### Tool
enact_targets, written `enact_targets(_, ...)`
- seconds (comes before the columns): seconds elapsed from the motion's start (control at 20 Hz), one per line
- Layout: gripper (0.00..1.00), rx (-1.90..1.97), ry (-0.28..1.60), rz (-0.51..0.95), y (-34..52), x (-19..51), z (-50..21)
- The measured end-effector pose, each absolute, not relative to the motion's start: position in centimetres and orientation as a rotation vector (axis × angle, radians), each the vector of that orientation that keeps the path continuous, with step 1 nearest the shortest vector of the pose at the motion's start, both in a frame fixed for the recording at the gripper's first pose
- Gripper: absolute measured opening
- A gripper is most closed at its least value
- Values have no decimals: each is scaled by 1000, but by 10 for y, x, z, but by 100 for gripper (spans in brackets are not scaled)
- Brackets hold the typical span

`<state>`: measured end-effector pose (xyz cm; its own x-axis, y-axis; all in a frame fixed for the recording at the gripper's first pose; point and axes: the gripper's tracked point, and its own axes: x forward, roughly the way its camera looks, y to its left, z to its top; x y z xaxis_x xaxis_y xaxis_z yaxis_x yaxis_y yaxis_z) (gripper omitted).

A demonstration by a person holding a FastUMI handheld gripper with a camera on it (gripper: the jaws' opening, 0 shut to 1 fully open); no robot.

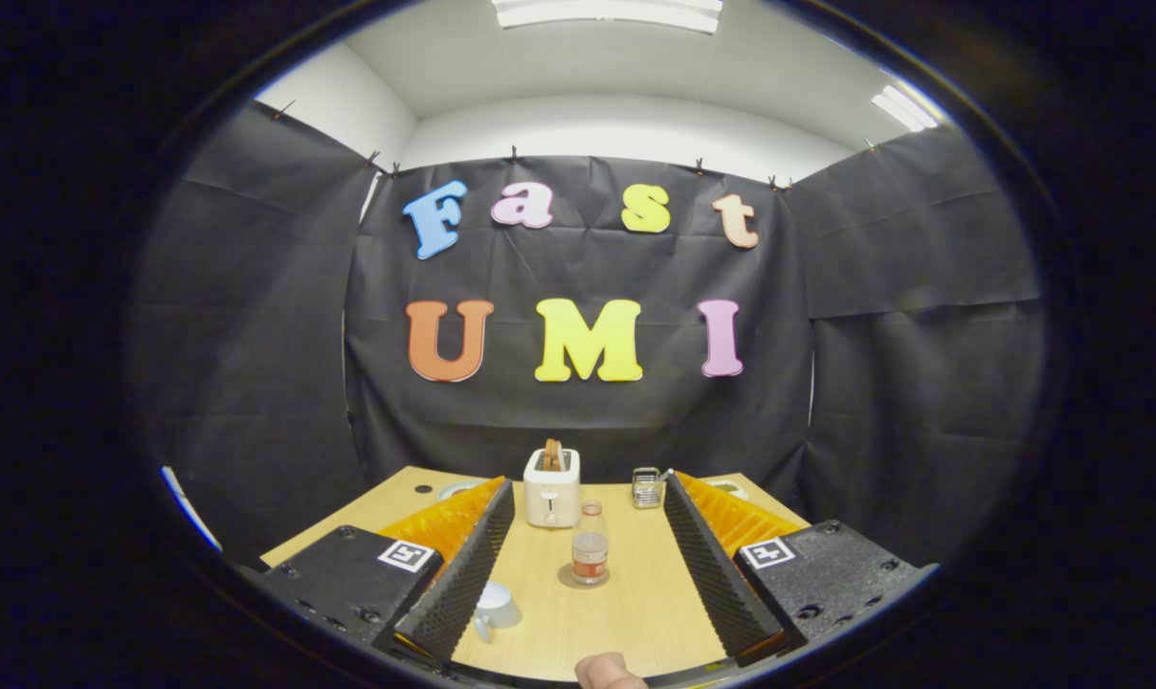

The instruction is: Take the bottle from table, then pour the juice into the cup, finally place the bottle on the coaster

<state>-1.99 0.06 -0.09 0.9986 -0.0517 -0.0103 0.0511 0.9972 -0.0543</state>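
The wooden table [635, 612] stretches out ahead, pale and wide, running back to the black cloth wall. The gripper [588, 498] is spread wide apart, its two ridged fingers [463, 574] flanking the middle of the tabletop and pressing on nothing. On to the white toaster [552, 488], standing at the far end of the table, just beyond the fingertips, with a slice of toast [552, 454] poking up out of its slot. Then the bottle [589, 545], clear plastic with a red-banded label, upright between the fingers and apart from both; it stands on a round coaster [583, 577] whose rim shows around the base. Nearer in there's the white cup [492, 607], right up against the inner side of the left finger and partly hidden behind it, handle toward the camera. At the back, right of the toaster, a small metallic object [646, 487] sits near the right fingertip; too small to name. And down at the very front, a fingertip of the person's hand [609, 670] peeks in.
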Motion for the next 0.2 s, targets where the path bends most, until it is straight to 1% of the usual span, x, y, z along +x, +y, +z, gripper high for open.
enact_targets(0.2,100,-63,-10,-81,0,-30,1)
